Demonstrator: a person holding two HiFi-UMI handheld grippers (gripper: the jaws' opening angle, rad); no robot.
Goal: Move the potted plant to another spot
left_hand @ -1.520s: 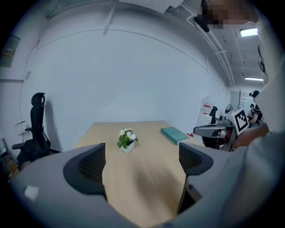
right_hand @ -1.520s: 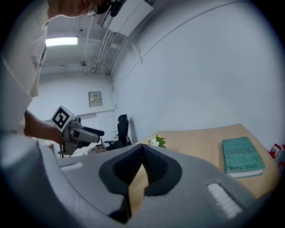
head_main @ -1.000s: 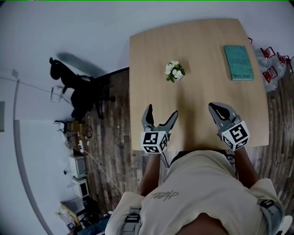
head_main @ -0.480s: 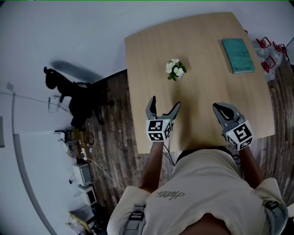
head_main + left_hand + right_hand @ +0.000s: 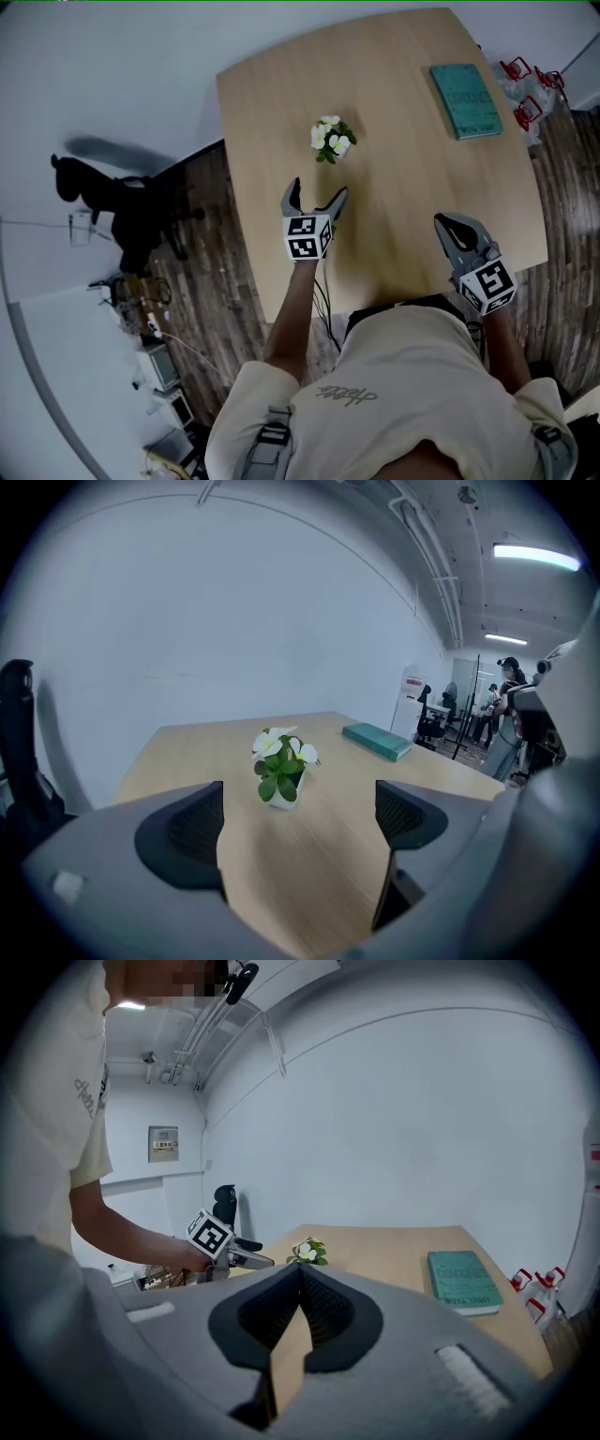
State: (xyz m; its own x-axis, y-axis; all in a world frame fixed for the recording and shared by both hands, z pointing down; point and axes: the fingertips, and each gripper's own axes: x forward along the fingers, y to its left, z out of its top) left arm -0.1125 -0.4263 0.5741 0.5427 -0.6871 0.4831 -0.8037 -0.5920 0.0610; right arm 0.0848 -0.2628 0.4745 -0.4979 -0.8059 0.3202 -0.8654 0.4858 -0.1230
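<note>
A small potted plant (image 5: 329, 140) with white flowers and green leaves in a white pot stands upright on the wooden table (image 5: 394, 178), left of its middle. My left gripper (image 5: 314, 194) is open just short of it, jaws spread and empty. In the left gripper view the potted plant (image 5: 281, 768) sits centred beyond the jaws. My right gripper (image 5: 454, 228) hovers over the table's near right part, shut with nothing in it. The right gripper view shows the potted plant (image 5: 307, 1252) far off, with the left gripper (image 5: 251, 1257) beside it.
A teal book (image 5: 464, 98) lies flat at the table's far right; the teal book (image 5: 377, 741) also shows right of the plant. A black office chair (image 5: 112, 202) stands on the floor left of the table. Red-handled items (image 5: 521, 89) sit off the right edge.
My left gripper has moved forward toward the potted plant, still open. The right gripper has stayed near the table's near edge. The head view has shifted, sliding the table leftward.
</note>
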